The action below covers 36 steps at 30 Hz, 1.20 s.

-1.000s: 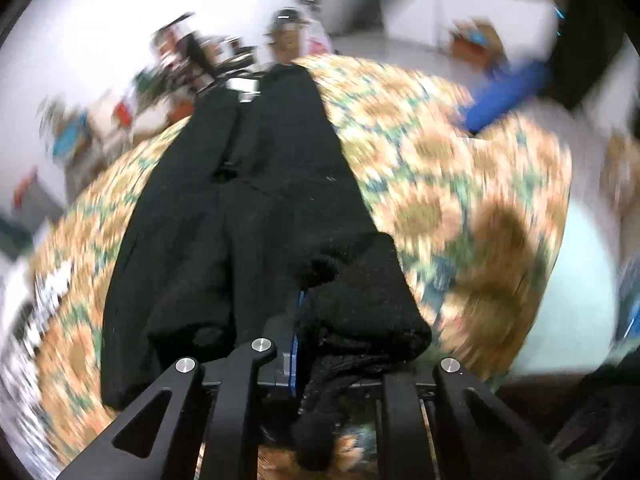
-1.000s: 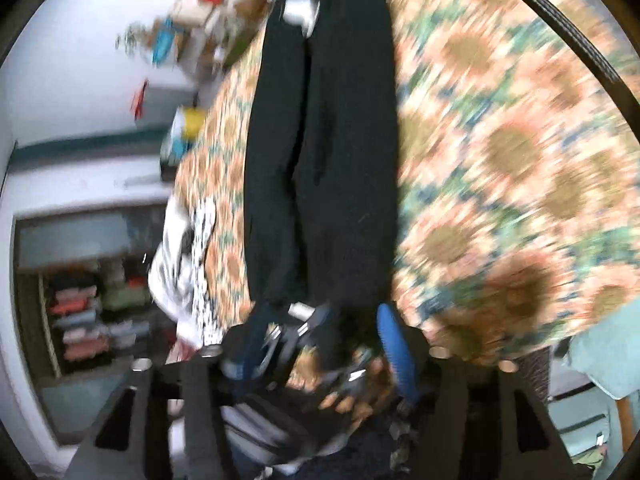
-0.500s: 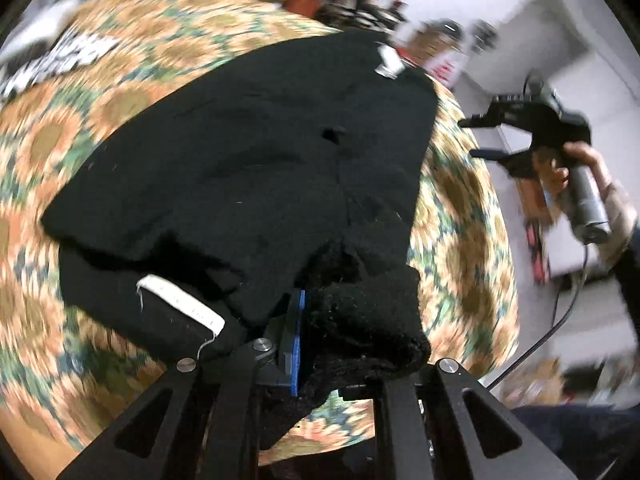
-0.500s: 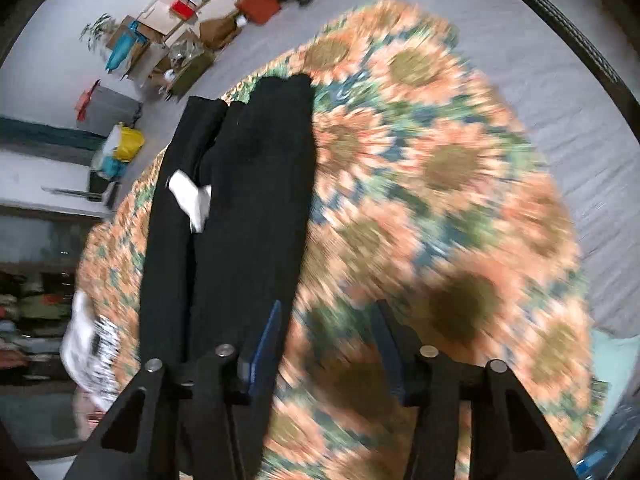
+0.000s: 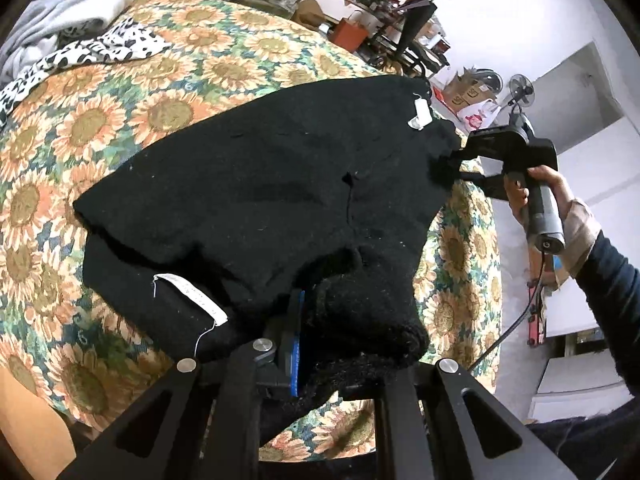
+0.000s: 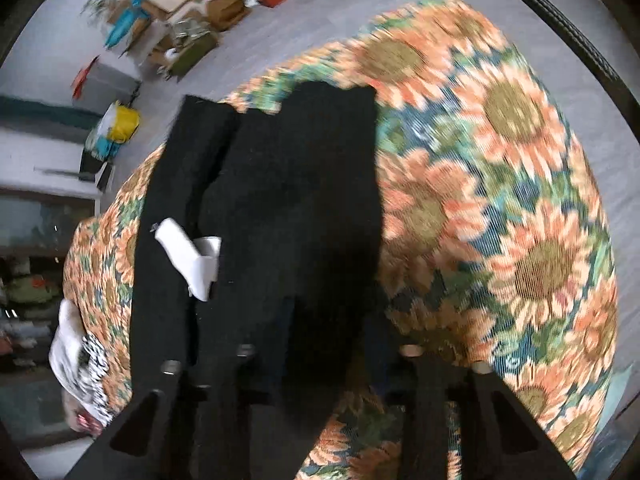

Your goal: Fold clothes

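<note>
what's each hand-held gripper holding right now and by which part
Left hand-held gripper is shut on a bunched edge of the black garment. Right hand-held gripper, jaws just closing, is at its far corner; a firm grip cannot be told.

I see even, soft indoor light, no glare. Left wrist view sharp; the black garment [image 5: 260, 200] shows almost no detail. Right wrist view motion-blurred, sunflower cloth [image 6: 500, 200] smeared, fingers possibly lost in shadow. Fisheye bends, darkens edges.

Sweater [image 5: 260, 184] on tablecloth [image 5: 208, 56], patterned garment [image 5: 92, 48] behind
</note>
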Available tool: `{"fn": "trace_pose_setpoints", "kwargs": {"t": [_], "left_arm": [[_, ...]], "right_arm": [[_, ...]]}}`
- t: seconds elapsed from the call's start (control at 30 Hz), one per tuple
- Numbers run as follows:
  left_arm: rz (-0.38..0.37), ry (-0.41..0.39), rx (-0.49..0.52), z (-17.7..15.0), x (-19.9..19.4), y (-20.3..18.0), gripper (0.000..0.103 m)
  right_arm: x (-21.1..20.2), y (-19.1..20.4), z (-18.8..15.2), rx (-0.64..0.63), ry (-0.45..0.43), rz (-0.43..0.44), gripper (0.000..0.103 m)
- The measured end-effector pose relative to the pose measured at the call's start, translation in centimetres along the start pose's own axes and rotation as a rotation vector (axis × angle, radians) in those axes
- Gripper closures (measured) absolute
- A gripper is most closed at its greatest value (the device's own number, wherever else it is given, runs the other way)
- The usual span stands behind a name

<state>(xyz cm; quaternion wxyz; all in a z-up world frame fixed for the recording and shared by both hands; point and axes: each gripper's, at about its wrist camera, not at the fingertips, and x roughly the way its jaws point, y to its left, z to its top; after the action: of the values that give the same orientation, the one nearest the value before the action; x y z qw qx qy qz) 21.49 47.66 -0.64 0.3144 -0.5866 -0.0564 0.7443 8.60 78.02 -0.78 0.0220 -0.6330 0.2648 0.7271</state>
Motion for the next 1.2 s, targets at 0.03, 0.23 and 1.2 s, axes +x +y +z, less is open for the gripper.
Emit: {"fn": "trace_pose_setpoints", "kwargs": {"t": [0.03,0.23,1.2], "left_arm": [[-0.009,0.000,-0.014,0.0,-0.3,0.4,0.091],[-0.183,-0.048,-0.243,0.5,-2.3,4.0,0.091],[-0.478,-0.151,-1.033,1.8,-2.1,19.0,0.093]], "right_arm": [[-0.3,0.4,-0.1,-0.019,-0.011,-0.008,0.089],[-2.7,2.2,0.1,-0.089,-0.033,0.025,0.096],[4.0,18.6,6.8,-0.303,0.017,0.007,0.065]]}}
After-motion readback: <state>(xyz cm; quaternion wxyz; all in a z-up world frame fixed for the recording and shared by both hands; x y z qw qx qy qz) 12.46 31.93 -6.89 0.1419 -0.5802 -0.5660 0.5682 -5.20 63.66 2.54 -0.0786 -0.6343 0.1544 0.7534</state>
